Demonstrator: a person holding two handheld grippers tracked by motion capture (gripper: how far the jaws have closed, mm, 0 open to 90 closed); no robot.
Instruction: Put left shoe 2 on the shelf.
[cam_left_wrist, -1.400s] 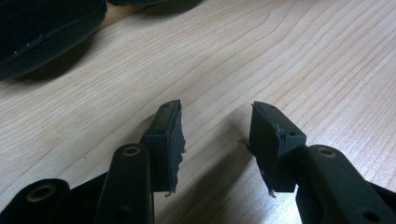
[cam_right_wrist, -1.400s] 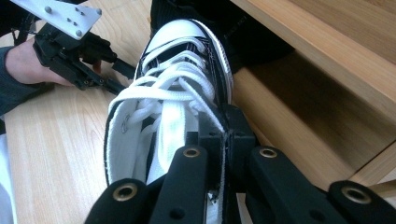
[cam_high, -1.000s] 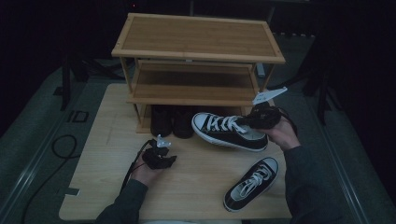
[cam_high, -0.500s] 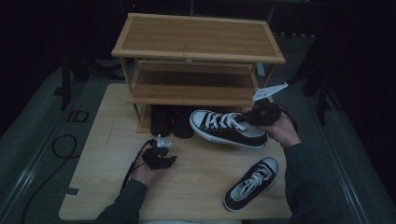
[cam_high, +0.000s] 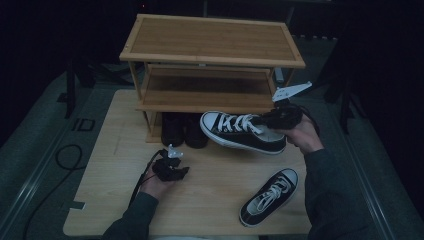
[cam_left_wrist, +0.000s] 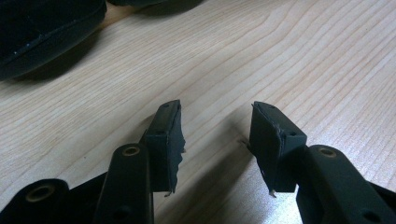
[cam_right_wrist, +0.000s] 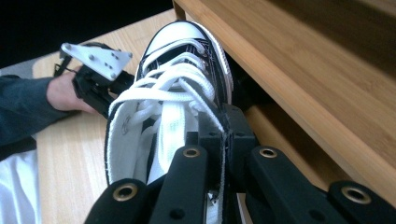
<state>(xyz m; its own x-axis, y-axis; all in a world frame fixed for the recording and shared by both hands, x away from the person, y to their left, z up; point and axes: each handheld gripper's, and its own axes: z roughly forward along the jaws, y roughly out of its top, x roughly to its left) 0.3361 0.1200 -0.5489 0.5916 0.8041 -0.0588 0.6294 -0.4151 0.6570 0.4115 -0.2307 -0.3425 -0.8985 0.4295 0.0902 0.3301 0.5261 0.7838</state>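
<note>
We see a black canvas sneaker (cam_high: 243, 131) with white laces and a white toe cap, held just above the table in front of a two-tier wooden shoe rack (cam_high: 212, 60). Our right gripper (cam_high: 281, 116) pinches the side of its collar at the heel end, jaws pressed tightly together on the canvas. In the right gripper view the same sneaker (cam_right_wrist: 175, 98) points away from us, with the edge of the rack's lower shelf (cam_right_wrist: 299, 88) just to its right.

Compared with a second ago, the sneaker sits slightly farther left and its toe has drawn closer to the rack, while our left hand is unchanged. We judge that the shoe is being carried toward the rack, probably the lower shelf or the floor space beneath it, and is not yet set down.

Our left gripper (cam_high: 171, 167) rests on the light wooden table (cam_high: 115, 150) near its front left, jaws spread and empty; its own view shows bare wood grain between the black fingers (cam_left_wrist: 164, 140).

The matching sneaker (cam_high: 269, 197) lies on the table near the right front corner. A dark pair of shoes (cam_high: 184, 130) stands under the rack.

We can read no brand, label or writing on the shoes or rack.
</note>
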